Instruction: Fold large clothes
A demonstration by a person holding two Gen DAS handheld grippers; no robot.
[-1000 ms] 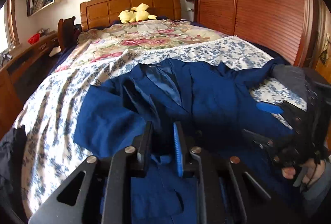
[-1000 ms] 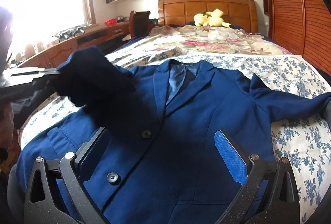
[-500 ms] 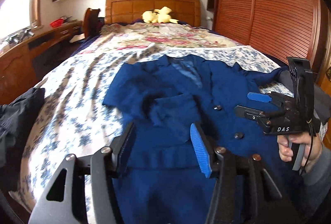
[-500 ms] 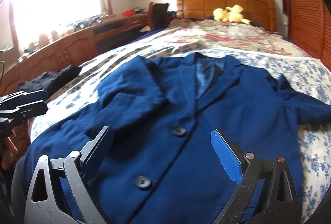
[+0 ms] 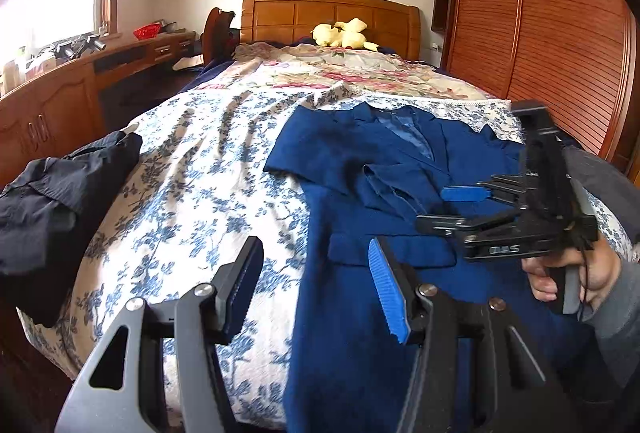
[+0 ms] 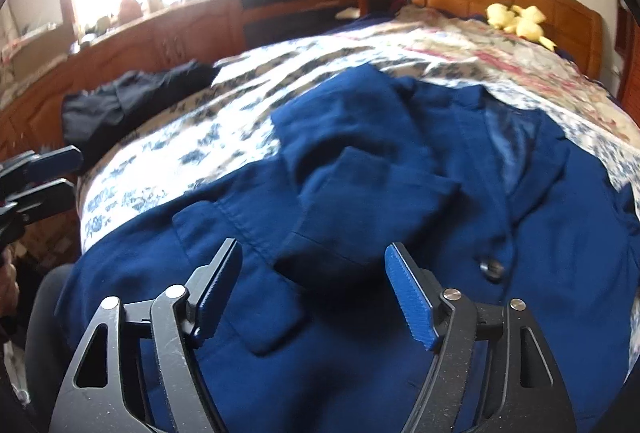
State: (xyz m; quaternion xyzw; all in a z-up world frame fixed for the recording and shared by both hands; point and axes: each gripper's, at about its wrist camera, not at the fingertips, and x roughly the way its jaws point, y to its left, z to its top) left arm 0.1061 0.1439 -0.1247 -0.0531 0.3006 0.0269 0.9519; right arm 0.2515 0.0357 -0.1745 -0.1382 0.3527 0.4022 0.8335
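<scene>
A navy blue blazer [image 5: 360,161] lies face up on the flowered bed cover [image 5: 192,193], collar towards the headboard. Its left sleeve [image 6: 360,193] is folded across the chest, cuff near a front button [image 6: 491,268]. My left gripper [image 5: 316,289] is open and empty, hovering over the blazer's left hem edge. My right gripper [image 6: 316,293] is open and empty just above the folded sleeve's cuff and the pocket flap [image 6: 256,309]. The right gripper also shows in the left wrist view [image 5: 460,207], and the left gripper shows in the right wrist view [image 6: 44,173].
A dark garment [image 5: 52,201] lies heaped at the bed's left edge. A yellow plush toy [image 5: 344,35] sits by the wooden headboard [image 5: 328,13]. A wooden desk [image 5: 80,85] runs along the left, a slatted wardrobe [image 5: 540,33] along the right.
My left gripper let go of the sleeve, which now rests folded on the chest, opened and drew back left. My right gripper moved left over the folded sleeve, still open.
</scene>
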